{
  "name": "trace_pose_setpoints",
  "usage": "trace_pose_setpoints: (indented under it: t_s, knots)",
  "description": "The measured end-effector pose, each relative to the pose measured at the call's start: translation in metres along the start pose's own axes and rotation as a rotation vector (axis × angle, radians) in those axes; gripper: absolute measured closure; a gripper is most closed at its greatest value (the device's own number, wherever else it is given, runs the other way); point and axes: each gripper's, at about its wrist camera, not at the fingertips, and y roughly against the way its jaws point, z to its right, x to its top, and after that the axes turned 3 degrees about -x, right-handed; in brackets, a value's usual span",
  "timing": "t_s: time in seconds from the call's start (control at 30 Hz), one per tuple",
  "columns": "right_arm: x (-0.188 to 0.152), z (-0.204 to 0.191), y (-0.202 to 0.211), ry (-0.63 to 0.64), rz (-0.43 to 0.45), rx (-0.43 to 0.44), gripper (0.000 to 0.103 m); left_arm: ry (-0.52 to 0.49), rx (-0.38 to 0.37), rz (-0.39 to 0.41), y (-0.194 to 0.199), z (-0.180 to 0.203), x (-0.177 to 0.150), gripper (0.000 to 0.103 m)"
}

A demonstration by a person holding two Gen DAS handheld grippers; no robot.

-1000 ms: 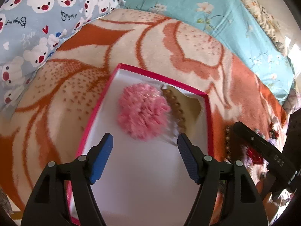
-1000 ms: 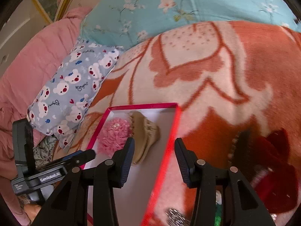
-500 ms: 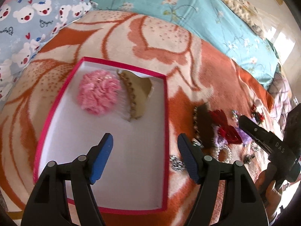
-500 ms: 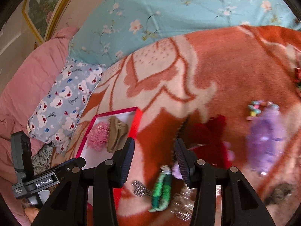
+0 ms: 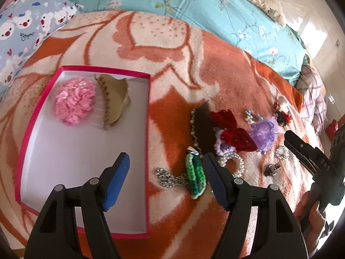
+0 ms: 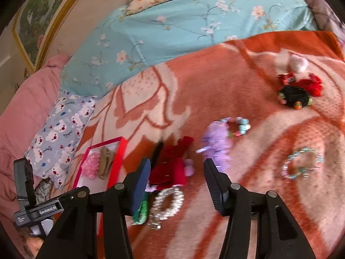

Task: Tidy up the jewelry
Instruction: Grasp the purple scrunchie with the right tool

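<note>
Left wrist view: the left claw hangs over the near right edge of the pink-rimmed box, its jaws wide apart and empty. The box already holds a pink scrunchie and a tan claw clip. Just right of the box, on the orange blanket of the bed, lies the unsorted heap: a silver chain, a green crocheted band, a pearl bracelet, a dark hair clip, a red velvet bow and a purple scrunchie.

All look light. The fabric pieces are soft and should squash under the pads; pinch them across the bunched middle. The chain is limp and slippery, so take it at its thickest clump. The beaded bracelet would probably roll; grip across its ring.

In the right wrist view the right claw, jaws just opening and holding nothing, hovers with the bow and bracelet between its fingers, not touching.
</note>
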Motion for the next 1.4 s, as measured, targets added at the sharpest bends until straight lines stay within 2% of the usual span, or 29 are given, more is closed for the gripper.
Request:
trace_pose_setpoints:
  t_s: [0.27, 0.67, 0.7, 0.73, 0.77, 0.9, 0.97, 1.0, 1.03, 1.07, 1.1, 1.4]
  knots:
    - [0.003, 0.028, -0.004, -0.048, -0.007, -0.040, 0.049, -0.067, -0.051, -0.026, -0.015, 0.039, 0.003, 0.032]
    - [0.010, 0.044, -0.050, -0.062, -0.080, -0.022, 0.051, -0.171, -0.094, -0.074, -0.063, 0.096, 0.016, 0.032]
    - [0.010, 0.048, -0.052, -0.070, -0.086, -0.023, 0.059, -0.179, -0.099, -0.075, -0.065, 0.099, 0.017, 0.032]
    - [0.010, 0.051, -0.054, -0.075, -0.091, -0.023, 0.082, -0.188, -0.104, -0.076, -0.068, 0.103, 0.018, 0.032]
    - [0.009, 0.054, -0.054, -0.083, -0.094, -0.025, 0.091, -0.198, -0.110, -0.078, -0.071, 0.107, 0.018, 0.032]
    - [0.009, 0.064, -0.042, -0.105, -0.055, -0.023, 0.092, -0.227, -0.098, -0.087, -0.088, 0.119, 0.018, 0.033]
    - [0.010, 0.067, -0.034, -0.118, -0.036, -0.015, 0.092, -0.242, -0.084, -0.107, -0.100, 0.123, 0.016, 0.053]
    - [0.011, 0.068, -0.028, -0.120, -0.026, -0.011, 0.092, -0.244, -0.086, -0.119, -0.104, 0.123, 0.015, 0.076]
    - [0.012, 0.068, -0.025, -0.121, -0.019, -0.008, 0.092, -0.240, -0.096, -0.135, -0.108, 0.123, 0.015, 0.094]
    - [0.013, 0.068, -0.022, -0.121, -0.012, -0.005, 0.092, -0.229, -0.115, -0.146, -0.111, 0.122, 0.014, 0.100]
    - [0.015, 0.068, -0.019, -0.122, -0.006, -0.001, 0.092, -0.227, -0.116, -0.144, -0.110, 0.121, 0.014, 0.103]
    - [0.020, 0.058, 0.002, -0.119, 0.038, 0.032, 0.093, -0.238, -0.117, -0.039, -0.065, 0.116, 0.012, 0.103]
